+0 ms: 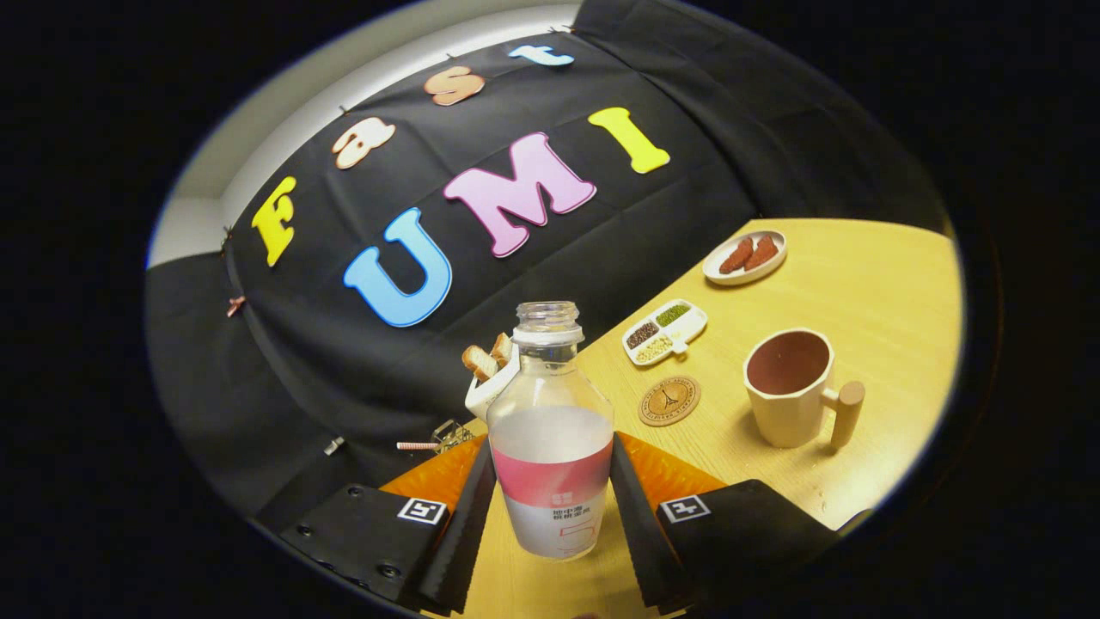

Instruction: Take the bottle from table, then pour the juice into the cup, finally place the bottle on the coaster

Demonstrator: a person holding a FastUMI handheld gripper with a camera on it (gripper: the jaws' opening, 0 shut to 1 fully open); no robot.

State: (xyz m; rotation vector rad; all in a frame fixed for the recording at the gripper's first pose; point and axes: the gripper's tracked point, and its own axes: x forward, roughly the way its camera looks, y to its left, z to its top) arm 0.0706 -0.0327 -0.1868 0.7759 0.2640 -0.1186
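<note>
Clear plastic bottle (551, 430), cap off, standing between the two fingers of the gripper (550, 516), which press on its labelled lower body from either side. The grasp is made, and the bottle's base seems to hang just clear of the yellow table (876, 284), though the view does not settle this. The bottle's long axis runs upright, roughly square to the line of the fingers, with the open mouth at the top (the liquid inside reaches about the shoulder).

The cup (791, 387), cream with a dark interior and a wooden handle turned away from the bottle, stands ahead and to the right of the gripper, well apart from it. The round coaster (669, 401) lies between bottle and cup, nearer the bottle, and is bare. Judged from this layout, pouring calls for a carry to the right and a tilt of the mouth toward the cup's open rim. The coaster, passed on the way, is the final resting place.

Behind stand a divided dish of beans (666, 332) and a small plate (744, 256).
</note>
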